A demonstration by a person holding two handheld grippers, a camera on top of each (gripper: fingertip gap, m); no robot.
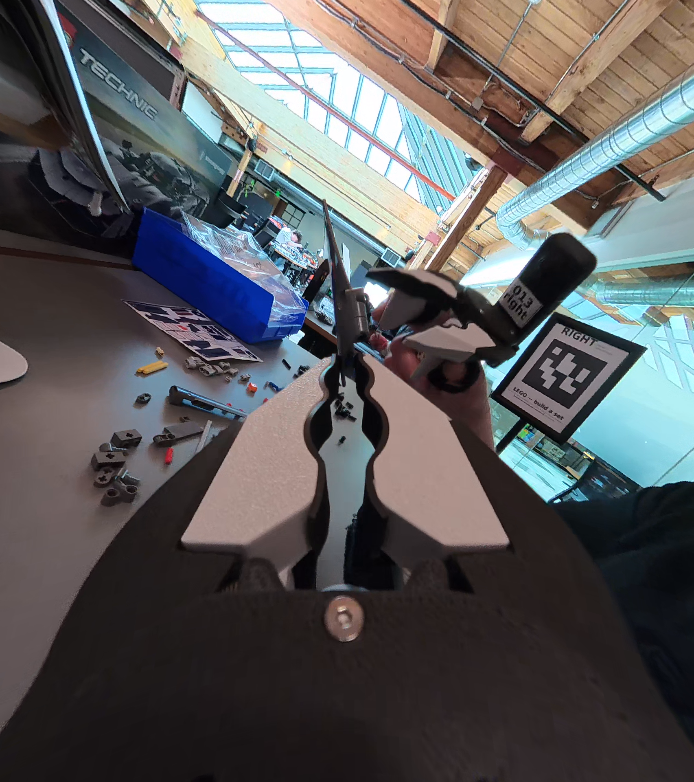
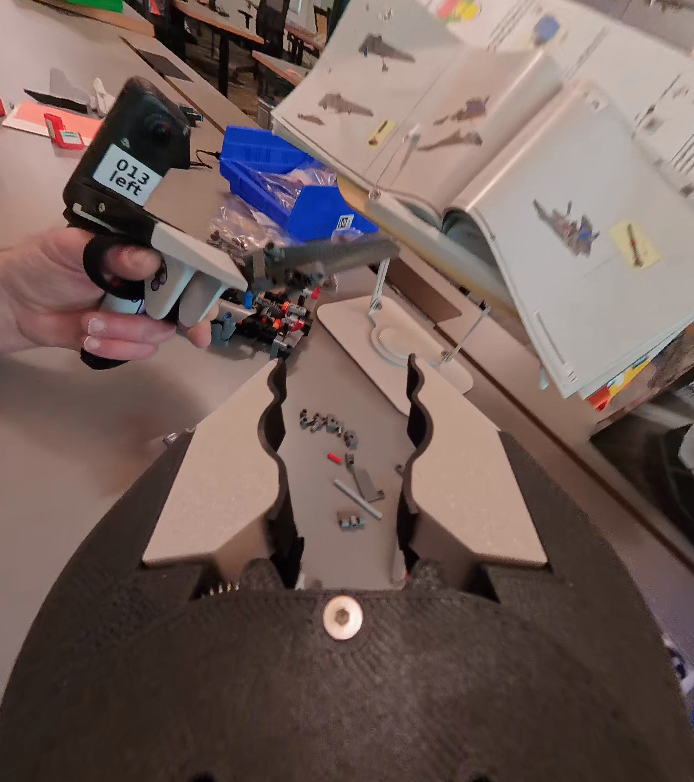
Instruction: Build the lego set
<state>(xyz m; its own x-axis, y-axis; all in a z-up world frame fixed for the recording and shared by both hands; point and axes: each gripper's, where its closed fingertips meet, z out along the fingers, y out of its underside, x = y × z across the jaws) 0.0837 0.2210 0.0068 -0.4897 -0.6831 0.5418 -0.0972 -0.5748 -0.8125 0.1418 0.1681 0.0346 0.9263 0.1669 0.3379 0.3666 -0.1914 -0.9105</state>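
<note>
Lego panel (image 1: 336, 271), a long dark grey piece with a small hinge-like block on it, is pinched at its lower end in the tips of the left gripper (image 1: 345, 369), raised above the table (image 1: 61, 381). In the right wrist view the same panel (image 2: 328, 254) juts from the left gripper (image 2: 248, 283), above a partly built model (image 2: 269, 317) on the table. The right gripper (image 2: 345, 372) is wide open and holds nothing.

A blue bin (image 2: 290, 186) holds crumpled clear bags (image 1: 235, 254); what the bags contain cannot be made out. Loose grey, red and yellow parts (image 1: 125, 457) lie on the table beside a sticker sheet (image 1: 193, 330). An open manual (image 2: 548, 169) rests on a stand (image 2: 391, 338), its pages blurred. A framed sign (image 1: 565, 376) stands behind the right gripper (image 1: 396, 313), whose fingertips are partly hidden by the panel.
</note>
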